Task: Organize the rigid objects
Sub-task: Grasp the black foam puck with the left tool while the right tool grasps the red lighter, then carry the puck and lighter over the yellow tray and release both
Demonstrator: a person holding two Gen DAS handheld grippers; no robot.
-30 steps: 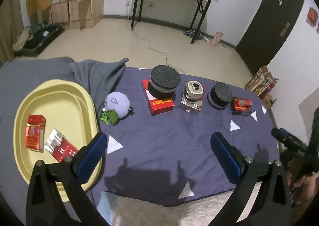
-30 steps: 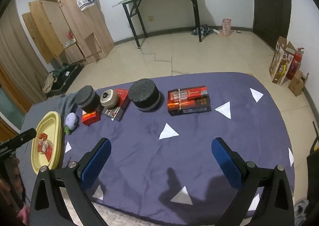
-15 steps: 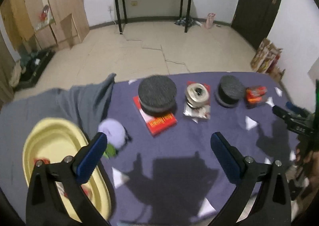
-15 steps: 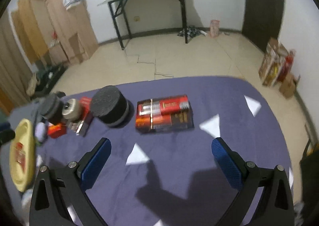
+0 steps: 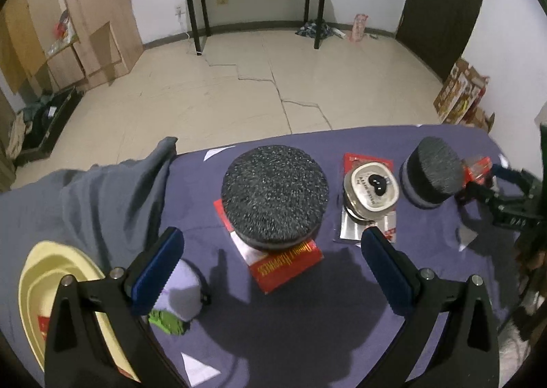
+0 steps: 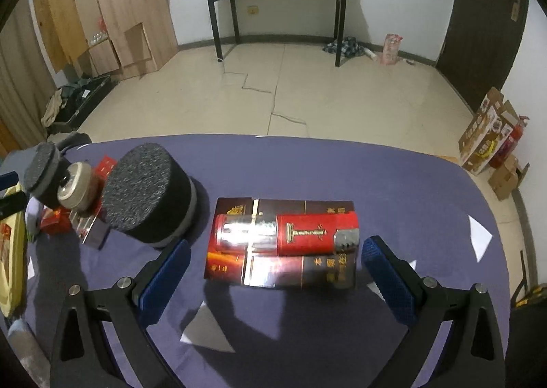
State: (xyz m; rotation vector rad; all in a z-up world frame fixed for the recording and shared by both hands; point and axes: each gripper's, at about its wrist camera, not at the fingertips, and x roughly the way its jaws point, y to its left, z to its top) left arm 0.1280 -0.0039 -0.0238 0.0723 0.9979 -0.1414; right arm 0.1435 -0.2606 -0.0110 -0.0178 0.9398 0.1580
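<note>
Here the right gripper (image 6: 273, 266) hangs with its blue-padded jaws spread wide and empty, straddling the red and dark brown cardboard carton (image 6: 278, 266) that lies flat on the purple cloth-covered tabletop (image 6: 427, 189). A glossy red cylindrical tube with gold characters (image 6: 287, 234) lies on its side along the carton's top. The tube looks stiff but smooth and free to roll, so it probably wants a hold across its middle; the carton seems light and rigid, best pinched across its short sides. The gold writing on both is too blurred to read.

The left gripper (image 5: 270, 259) is likewise wide open and holds nothing, poised over the large black foam disc (image 5: 275, 193), which sits on a flat red packet with yellow lettering (image 5: 287, 261); the lettering seems to read "HAPPINESS". The foam would likely give under pressure. Beside it stand a round silver tin (image 5: 371, 191) on its own packet and a smaller black foam cylinder (image 5: 434, 176). A pale yellow plastic tray (image 5: 30, 288) lies at the left.
</note>
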